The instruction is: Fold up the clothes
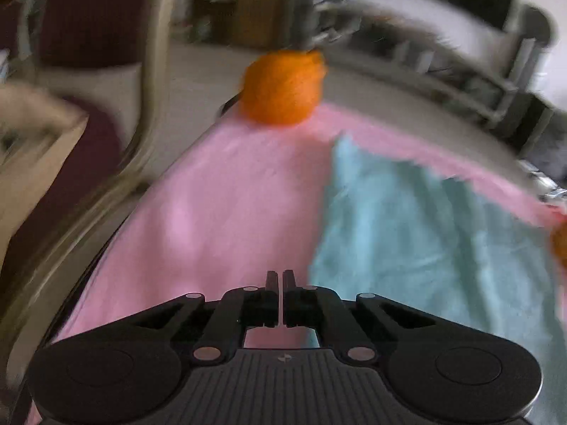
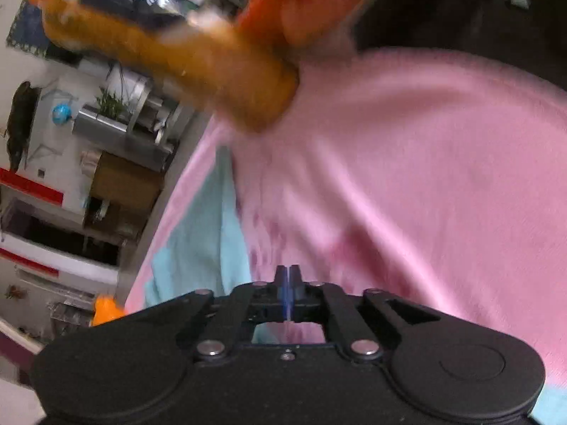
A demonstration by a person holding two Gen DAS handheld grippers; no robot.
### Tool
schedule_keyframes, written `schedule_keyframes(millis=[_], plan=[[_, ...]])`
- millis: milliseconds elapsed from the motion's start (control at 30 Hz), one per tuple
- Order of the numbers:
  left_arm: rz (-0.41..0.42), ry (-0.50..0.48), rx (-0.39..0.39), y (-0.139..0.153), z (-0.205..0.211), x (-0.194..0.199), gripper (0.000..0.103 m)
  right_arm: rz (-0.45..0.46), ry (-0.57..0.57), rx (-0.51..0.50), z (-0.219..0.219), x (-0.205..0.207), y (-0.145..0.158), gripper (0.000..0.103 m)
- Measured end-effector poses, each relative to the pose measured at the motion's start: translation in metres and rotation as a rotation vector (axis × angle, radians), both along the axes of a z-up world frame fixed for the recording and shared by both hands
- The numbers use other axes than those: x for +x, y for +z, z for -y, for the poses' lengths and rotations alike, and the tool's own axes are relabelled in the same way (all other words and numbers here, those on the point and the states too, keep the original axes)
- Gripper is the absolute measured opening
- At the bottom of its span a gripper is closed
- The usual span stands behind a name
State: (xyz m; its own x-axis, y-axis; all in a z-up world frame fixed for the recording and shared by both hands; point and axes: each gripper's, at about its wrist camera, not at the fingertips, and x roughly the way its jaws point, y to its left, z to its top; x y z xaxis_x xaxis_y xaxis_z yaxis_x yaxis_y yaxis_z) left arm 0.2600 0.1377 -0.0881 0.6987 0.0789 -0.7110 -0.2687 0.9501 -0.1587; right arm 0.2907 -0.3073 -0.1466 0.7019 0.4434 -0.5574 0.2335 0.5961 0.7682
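Observation:
A pink cloth (image 1: 226, 209) covers the surface, and a light blue cloth (image 1: 418, 241) lies flat on its right part. My left gripper (image 1: 281, 278) hovers low over the pink cloth beside the blue cloth's left edge, its jaws closed with nothing between them. In the right wrist view the pink cloth (image 2: 407, 177) fills most of the frame, with the blue cloth (image 2: 202, 233) at the left. My right gripper (image 2: 289, 272) has its jaws pressed together over the pink cloth; a thin bright sliver shows between them, and what it is cannot be told.
An orange object (image 1: 283, 86) sits at the pink cloth's far edge. A chair with a dark red seat (image 1: 71, 163) stands at the left. Shelving (image 1: 443, 67) lines the far wall. A blurred orange and black device (image 2: 170, 53) held by an orange-gloved hand (image 2: 304, 3) crosses the top of the right wrist view.

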Motion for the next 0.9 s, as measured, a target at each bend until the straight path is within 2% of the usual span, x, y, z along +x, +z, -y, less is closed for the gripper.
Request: schedule_keyframes(millis=[67, 100, 167, 200, 267, 300, 400, 467, 533, 567, 600, 667, 700, 800, 900], plan=[[-0.006, -0.129, 0.003, -0.002, 0.027, 0.017, 0.002, 0.060, 0.099, 0.022, -0.019, 0.008, 0.012, 0.005], [-0.010, -0.194, 0.005, -0.004, 0.040, 0.026, 0.008, 0.071, 0.162, 0.023, -0.035, 0.014, 0.015, 0.007], [-0.026, -0.294, 0.026, -0.011, 0.064, 0.043, 0.011, 0.058, 0.304, 0.025, -0.070, 0.029, 0.012, 0.008], [-0.036, -0.300, 0.070, -0.017, 0.074, 0.053, 0.010, 0.044, 0.366, 0.021, -0.086, 0.037, 0.008, 0.008], [-0.038, -0.226, 0.180, -0.028, 0.077, 0.070, 0.007, 0.007, 0.406, -0.040, -0.101, 0.052, -0.001, 0.008], [-0.020, -0.163, 0.202, -0.031, 0.070, 0.077, 0.008, -0.012, 0.423, -0.072, -0.108, 0.060, -0.006, 0.000], [-0.009, 0.027, 0.290, -0.035, 0.042, 0.095, 0.009, 0.020, 0.231, -0.083, -0.075, 0.072, -0.011, 0.000], [-0.020, 0.063, 0.304, -0.030, 0.028, 0.101, 0.009, 0.044, 0.095, -0.087, -0.051, 0.079, -0.015, 0.000], [-0.027, 0.093, 0.303, -0.023, 0.017, 0.103, 0.006, 0.038, 0.015, -0.084, -0.033, 0.079, -0.014, 0.000], [-0.016, 0.094, 0.276, -0.018, 0.012, 0.103, 0.009, 0.034, -0.004, -0.123, -0.030, 0.079, -0.009, 0.004], [-0.005, 0.094, 0.246, -0.013, 0.008, 0.104, 0.026, 0.053, -0.015, -0.166, -0.030, 0.077, -0.001, 0.013], [-0.004, 0.094, 0.225, -0.007, 0.002, 0.113, 0.045, 0.116, -0.017, -0.222, -0.032, 0.075, 0.013, 0.020], [-0.016, 0.096, 0.245, -0.007, 0.003, 0.119, 0.045, 0.140, -0.015, -0.252, -0.035, 0.076, 0.019, 0.021], [-0.123, 0.067, 0.302, -0.020, 0.002, 0.151, 0.045, 0.128, 0.030, -0.422, -0.060, 0.093, 0.027, 0.023], [-0.112, 0.044, 0.375, -0.021, 0.011, 0.163, 0.041, 0.085, 0.075, -0.493, -0.081, 0.113, 0.025, 0.023]])
